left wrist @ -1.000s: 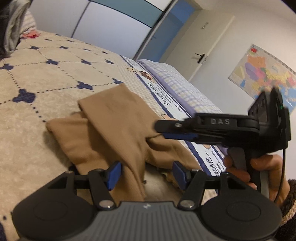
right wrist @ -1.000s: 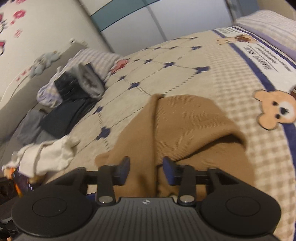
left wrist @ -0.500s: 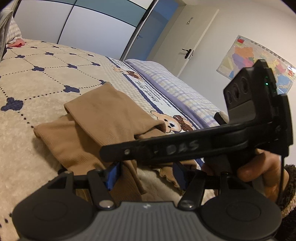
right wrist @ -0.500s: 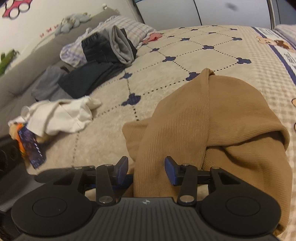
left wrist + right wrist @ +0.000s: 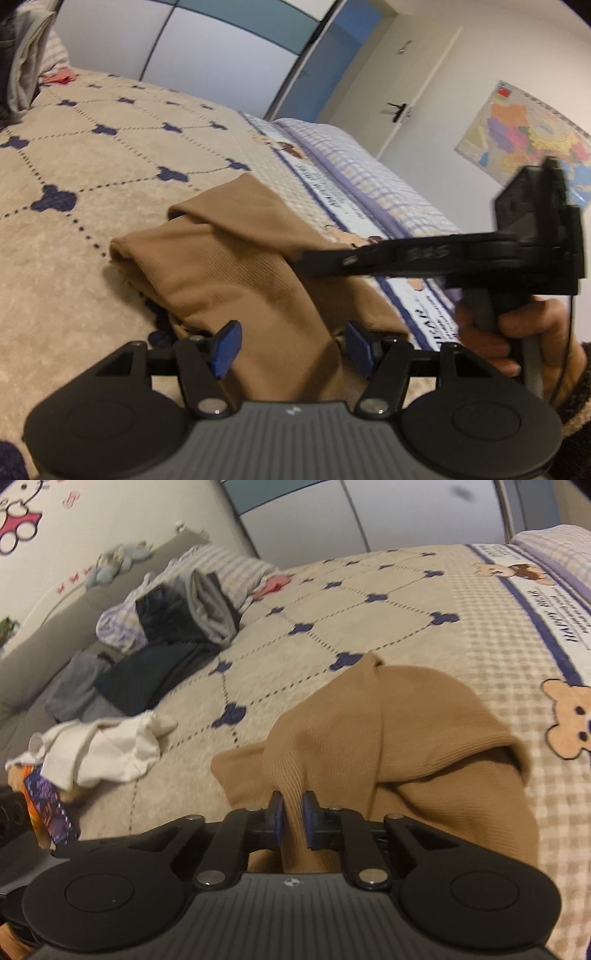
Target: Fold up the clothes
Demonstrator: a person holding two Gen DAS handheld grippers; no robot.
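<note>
On the beige quilted bedspread with navy clover marks [image 5: 369,620] lies a tan ribbed knit garment [image 5: 388,723], partly folded, its long axis running away from both cameras toward the pale wardrobe doors [image 5: 207,48]; the right gripper [image 5: 293,814] is closing, its blue pads pinching a raised ridge of the fabric; the left gripper [image 5: 291,347] stands released, fabric lying loose between its fingers; dark and white clothes [image 5: 147,657] lie heaped by the headboard.
</note>
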